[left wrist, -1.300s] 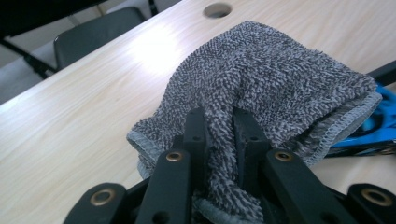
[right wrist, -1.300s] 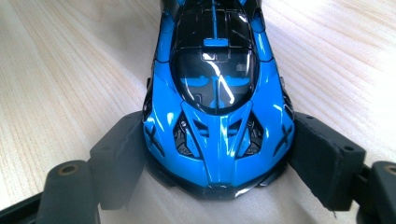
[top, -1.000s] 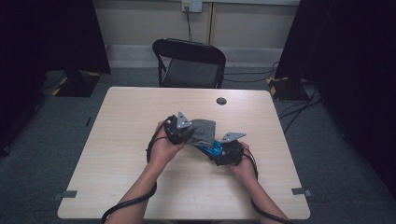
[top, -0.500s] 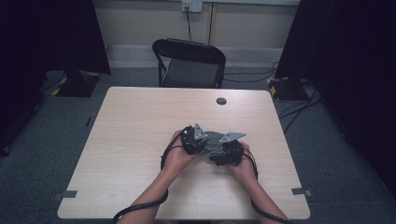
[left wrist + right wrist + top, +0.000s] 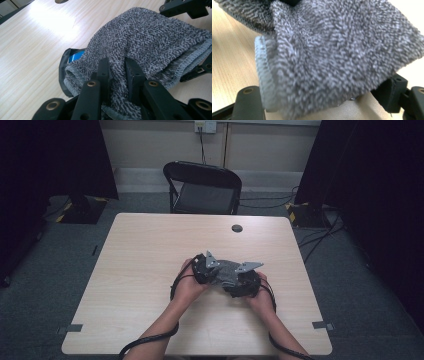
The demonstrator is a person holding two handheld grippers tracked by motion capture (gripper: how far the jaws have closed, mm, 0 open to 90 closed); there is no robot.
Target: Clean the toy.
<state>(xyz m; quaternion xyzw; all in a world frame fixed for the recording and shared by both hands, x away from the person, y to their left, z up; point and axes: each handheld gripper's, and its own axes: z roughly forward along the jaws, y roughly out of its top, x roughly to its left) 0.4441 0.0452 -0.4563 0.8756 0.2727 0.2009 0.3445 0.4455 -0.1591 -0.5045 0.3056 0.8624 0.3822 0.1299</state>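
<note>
A grey terry cloth (image 5: 150, 37) lies bunched over a black thing with a blue face (image 5: 76, 55), which peeks out at the cloth's edge. My left gripper (image 5: 117, 67) is shut on a fold of the cloth (image 5: 227, 270) near its hem. My right gripper (image 5: 192, 37) has its jaws wide apart on either side of the covered black thing. The cloth (image 5: 332, 50) drapes over the right gripper (image 5: 322, 95) and hides its pads. Both hands meet at the table's middle, left gripper (image 5: 212, 270) against right gripper (image 5: 245, 282).
The pale wooden table (image 5: 140, 270) carries a small dark round disc (image 5: 237, 228) near its far edge. A black folding chair (image 5: 202, 187) stands behind the table. Cables trail from both grippers off the front edge.
My left gripper has carried the cloth rightward and down against the right gripper. The blue face seen from above a second ago is now covered. The right hand has kept still.
</note>
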